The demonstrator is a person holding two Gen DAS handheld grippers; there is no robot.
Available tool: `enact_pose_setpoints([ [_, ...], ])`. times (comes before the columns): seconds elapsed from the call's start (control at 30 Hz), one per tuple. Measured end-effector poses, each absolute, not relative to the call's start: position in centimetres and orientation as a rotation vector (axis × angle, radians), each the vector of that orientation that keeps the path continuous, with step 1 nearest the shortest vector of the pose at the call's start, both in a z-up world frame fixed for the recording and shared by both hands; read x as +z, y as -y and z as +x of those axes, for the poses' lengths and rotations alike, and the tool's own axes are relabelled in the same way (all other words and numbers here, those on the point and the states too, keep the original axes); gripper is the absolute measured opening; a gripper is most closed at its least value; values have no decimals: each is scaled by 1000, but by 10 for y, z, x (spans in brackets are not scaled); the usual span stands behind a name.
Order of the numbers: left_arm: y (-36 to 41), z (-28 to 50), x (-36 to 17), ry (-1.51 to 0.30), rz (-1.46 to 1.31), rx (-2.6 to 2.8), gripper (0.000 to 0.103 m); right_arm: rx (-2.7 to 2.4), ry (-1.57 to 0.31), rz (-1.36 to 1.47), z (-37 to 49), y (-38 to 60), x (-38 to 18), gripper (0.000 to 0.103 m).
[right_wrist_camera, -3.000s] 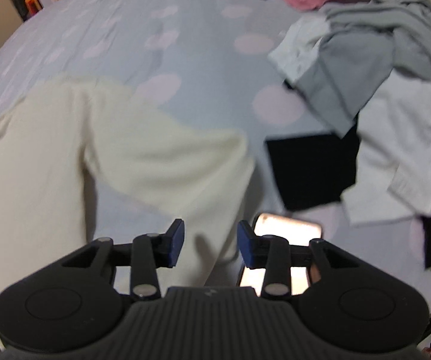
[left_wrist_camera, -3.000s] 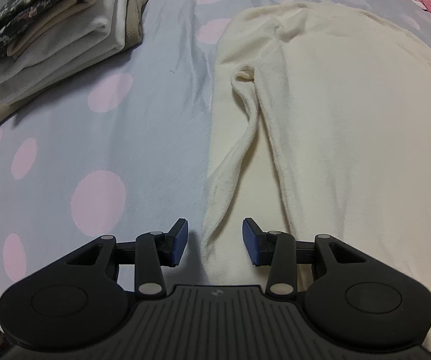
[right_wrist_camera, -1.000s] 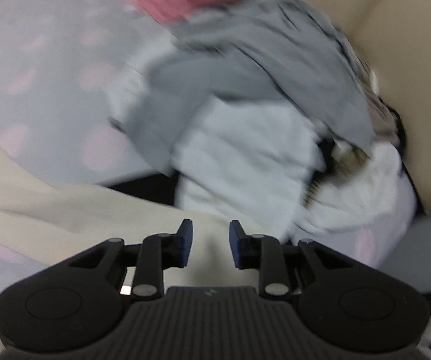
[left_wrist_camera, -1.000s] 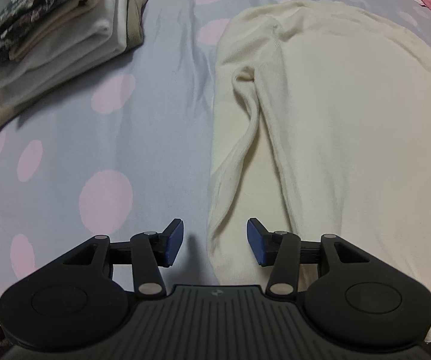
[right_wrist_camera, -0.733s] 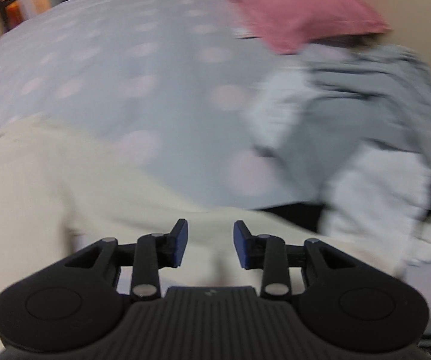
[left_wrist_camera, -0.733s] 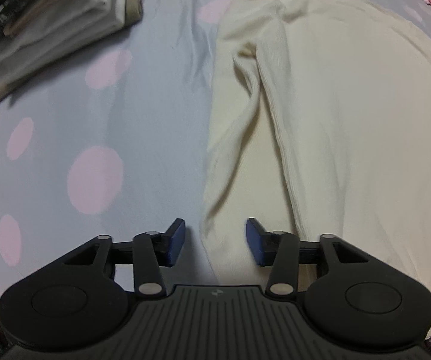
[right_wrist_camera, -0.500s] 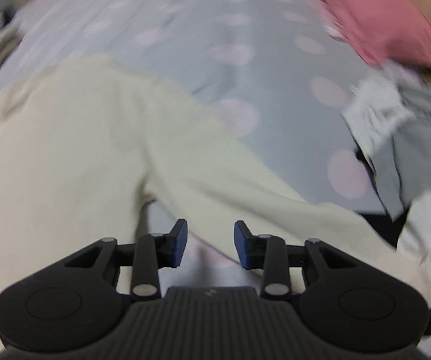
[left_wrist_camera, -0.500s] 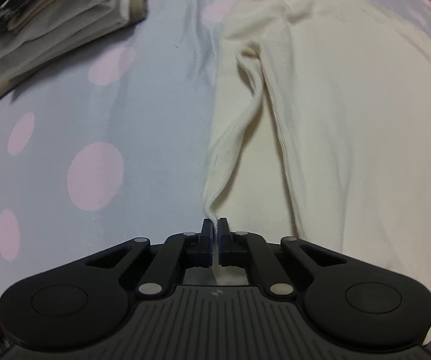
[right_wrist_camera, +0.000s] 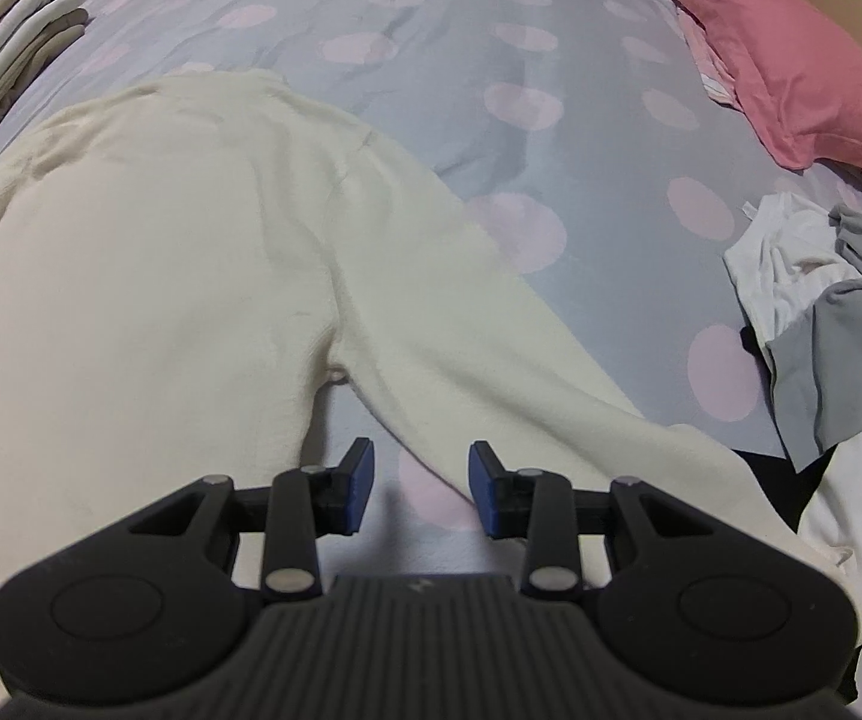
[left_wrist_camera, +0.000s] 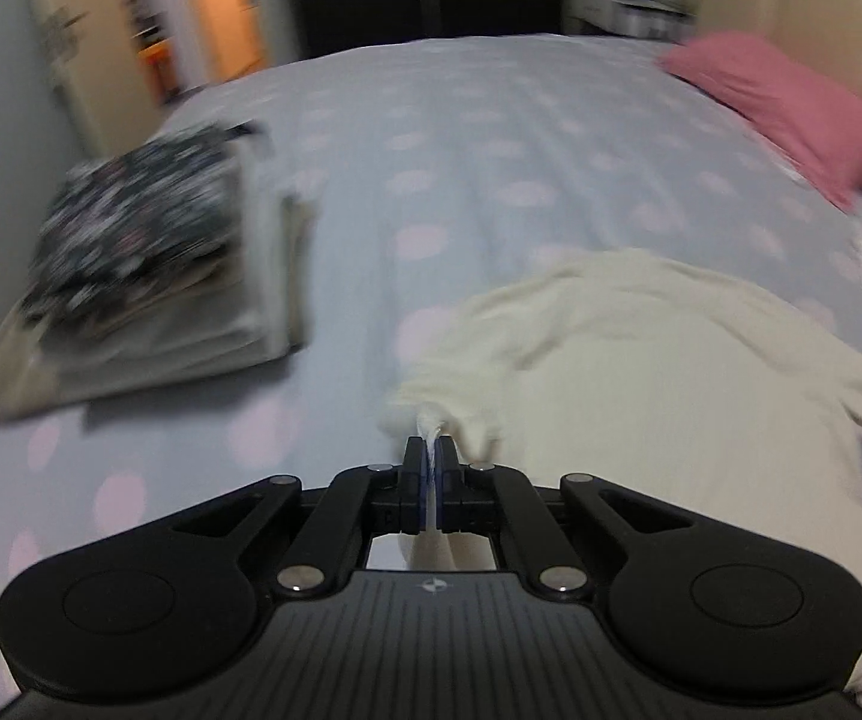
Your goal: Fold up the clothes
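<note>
Your left gripper (left_wrist_camera: 430,461) pinches the cream sweater (left_wrist_camera: 658,372) tight — your right gripper (right_wrist_camera: 422,474) is wide open, its sleeve (right_wrist_camera: 490,354) at 12 o'clock.

Cream sweater (right_wrist_camera: 149,276), soft knit, spread mostly flat on the bed, one sleeve (right_wrist_camera: 520,372) stretched out flat and diagonal toward the loose clothes pile (right_wrist_camera: 832,300), cuff end lying against that pile. In the left wrist view the sweater's (left_wrist_camera: 658,372) other side is bunched and lifted, a pinch of its edge (left_wrist_camera: 431,420) clamped between closed jaws, fabric pulled up into ridges there; view blurred. Folded stack (left_wrist_camera: 149,264), dark patterned piece on top of beige and white ones, sits on the bed well apart from the sweater.
</note>
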State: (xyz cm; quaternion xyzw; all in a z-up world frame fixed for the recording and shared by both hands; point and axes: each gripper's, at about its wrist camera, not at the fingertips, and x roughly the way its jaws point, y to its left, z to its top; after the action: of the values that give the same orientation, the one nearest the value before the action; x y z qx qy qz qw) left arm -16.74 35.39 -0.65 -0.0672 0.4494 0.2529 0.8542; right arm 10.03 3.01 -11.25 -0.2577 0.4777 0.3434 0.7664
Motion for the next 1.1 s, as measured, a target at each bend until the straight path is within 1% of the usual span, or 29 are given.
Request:
enact_pose_setpoints([
  [0.27,-299,-134,-88,-1058,-166,365,1,757,-1039,-570,99,-31,-115,39],
  [0.37,-292,-135,-117,-1087,-217,339,2,759,-1042,-575,98,-32,-118,40],
  [0.47,-289,-145,-133,-1122,-256,331,3,759,-1043,-583,97,-32,-120,40],
  [0.5,-288,-147,-138,-1136,-258,329,6,760,-1043,-585,96,-32,-121,40],
  [0.63,-290,-157,-149,-1167,-275,313,8,762,-1040,-596,95,-34,-122,45],
  [0.67,-291,-160,-148,-1166,-285,306,10,763,-1039,-598,94,-34,-123,45],
  [0.73,-292,-169,-138,-1154,-278,295,21,764,-1037,-600,93,-34,-122,46],
  [0.77,-292,-174,-131,-1146,-268,291,24,764,-1037,-600,93,-34,-123,46],
  [0.8,-293,-179,-124,-1138,-259,286,32,762,-1037,-602,93,-33,-123,46],
  [0.83,-293,-185,-117,-1131,-249,282,44,761,-1037,-603,93,-34,-123,46],
  [0.87,-294,-190,-110,-1123,-239,278,49,760,-1038,-604,92,-34,-123,46],
  [0.9,-295,-195,-103,-1115,-230,278,51,758,-1038,-604,92,-35,-123,47],
  [0.97,-306,-206,-89,-1100,-220,300,51,756,-1039,-606,92,-36,-124,47],
  [1.1,-345,-218,-74,-1067,-293,419,51,761,-1038,-616,90,-37,-125,47],
])
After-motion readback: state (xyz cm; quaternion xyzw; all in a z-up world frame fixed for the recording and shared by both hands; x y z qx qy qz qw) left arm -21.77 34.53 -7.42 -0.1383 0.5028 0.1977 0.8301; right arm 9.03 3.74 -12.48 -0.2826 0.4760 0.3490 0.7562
